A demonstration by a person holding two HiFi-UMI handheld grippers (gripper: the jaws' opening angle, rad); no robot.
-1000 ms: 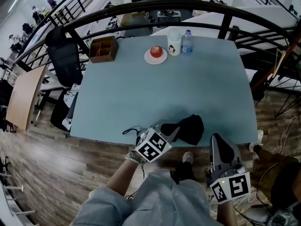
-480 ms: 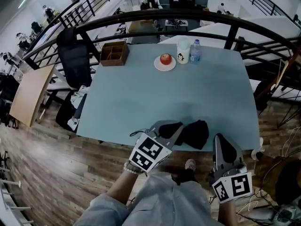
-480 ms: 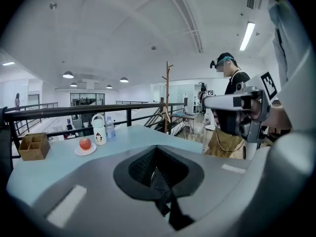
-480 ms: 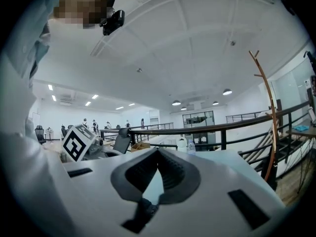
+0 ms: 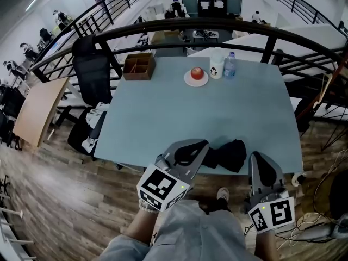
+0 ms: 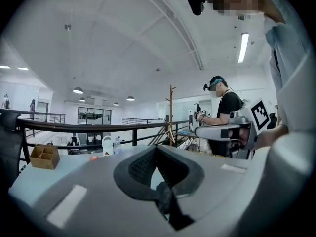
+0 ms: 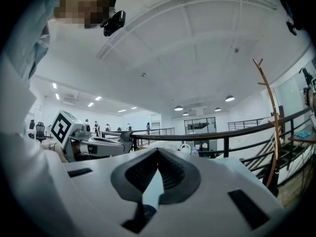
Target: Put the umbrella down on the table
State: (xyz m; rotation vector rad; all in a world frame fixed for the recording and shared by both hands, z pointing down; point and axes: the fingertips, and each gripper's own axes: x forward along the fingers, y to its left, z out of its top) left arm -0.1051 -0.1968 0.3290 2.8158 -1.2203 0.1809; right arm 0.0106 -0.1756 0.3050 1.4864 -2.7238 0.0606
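My left gripper [image 5: 202, 144] has its fingers [image 6: 138, 168] pressed together on a dark fold of the umbrella [image 5: 231, 155]. In the left gripper view the fabric sits pinched low between them. The umbrella is folded and black. It stretches from those fingers off to the right, its long axis running along the near edge of the desk [image 5: 206, 113]. From above I can't tell whether it rests on the surface or hangs just over it.

My right gripper [image 5: 257, 157] is just to the right of the umbrella's far end and off the desk edge. Its fingers are closed on nothing. The left hand has the umbrella, so as I judge it the move is forward and down, keeping the length parallel to the edge and over open desk.

The wide middle of the desk is bare. At the far side a wooden box [image 5: 138, 66] with dividers shows nothing inside that I can make out. A plate [image 5: 188, 81] holds an apple [image 5: 197, 73]. A white cup [image 5: 217, 64] and a water bottle [image 5: 230, 65] stand beside it, well away from the umbrella.
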